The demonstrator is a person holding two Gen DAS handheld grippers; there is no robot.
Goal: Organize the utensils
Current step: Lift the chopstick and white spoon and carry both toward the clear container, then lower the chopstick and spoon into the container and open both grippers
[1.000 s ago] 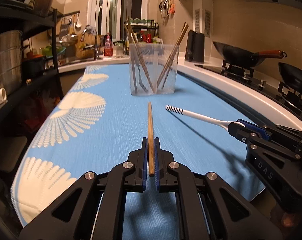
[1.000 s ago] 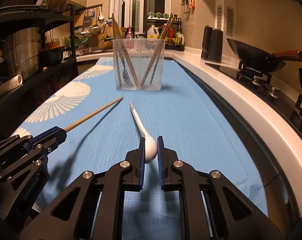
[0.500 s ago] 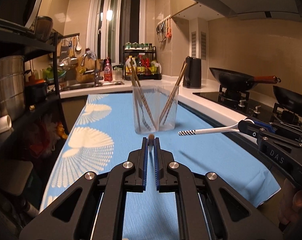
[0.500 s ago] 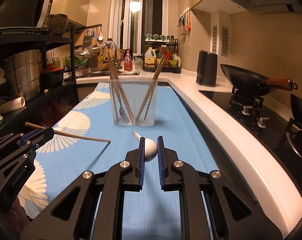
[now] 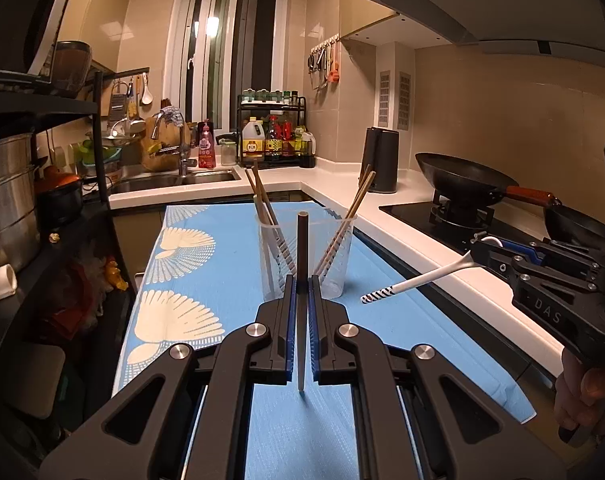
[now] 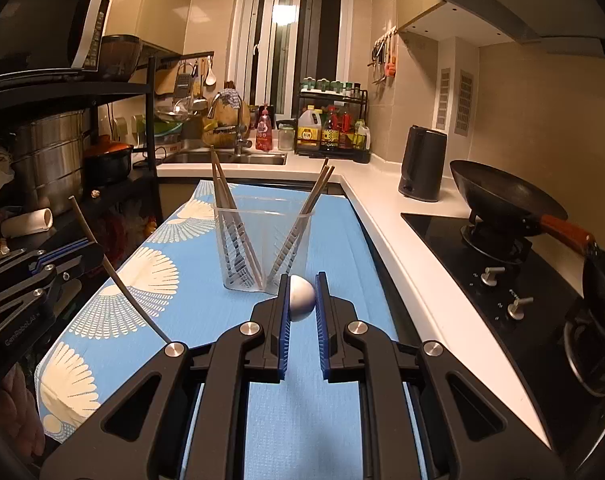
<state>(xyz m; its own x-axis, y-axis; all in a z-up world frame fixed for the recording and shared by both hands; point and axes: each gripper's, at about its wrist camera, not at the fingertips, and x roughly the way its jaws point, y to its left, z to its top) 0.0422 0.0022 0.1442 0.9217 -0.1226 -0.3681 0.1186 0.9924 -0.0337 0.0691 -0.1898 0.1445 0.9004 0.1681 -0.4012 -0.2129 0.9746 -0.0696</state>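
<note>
Slippage is the main hazard here: the left gripper [image 5: 301,304] has its fingers pinched narrow on a single chopstick [image 5: 302,264], held upright with its lower tip hanging free above the blue cloth [image 5: 206,280], and so thin and smooth a stick could pivot or slide between the pads if tipped carelessly. The right gripper [image 6: 302,300] has its fingers closed on the bowl of a white spoon [image 6: 301,297]; in the left view the spoon's striped handle [image 5: 398,289] juts out toward the clear holder [image 5: 305,258], and that rounded bowl looks an insecure thing to clamp, so it may well rotate in the grip. The holder stands on the cloth on the counter [image 5: 382,216], ahead of both grippers, already carrying chopsticks leaning to left and right and what seems a fork on the left side. Judging from this, a stick or handle lowered at a slant could catch the rim or knock the leaning chopsticks, and the light plastic holder could tip or skid. Both tools converging at once also risks them colliding. As for writing, "DAS" is legible on the right gripper's body in the left view, and lettering on the left gripper in the right view appears to read "GenRobot.AI"; the bottle labels on the far rack are too small to read.
</note>
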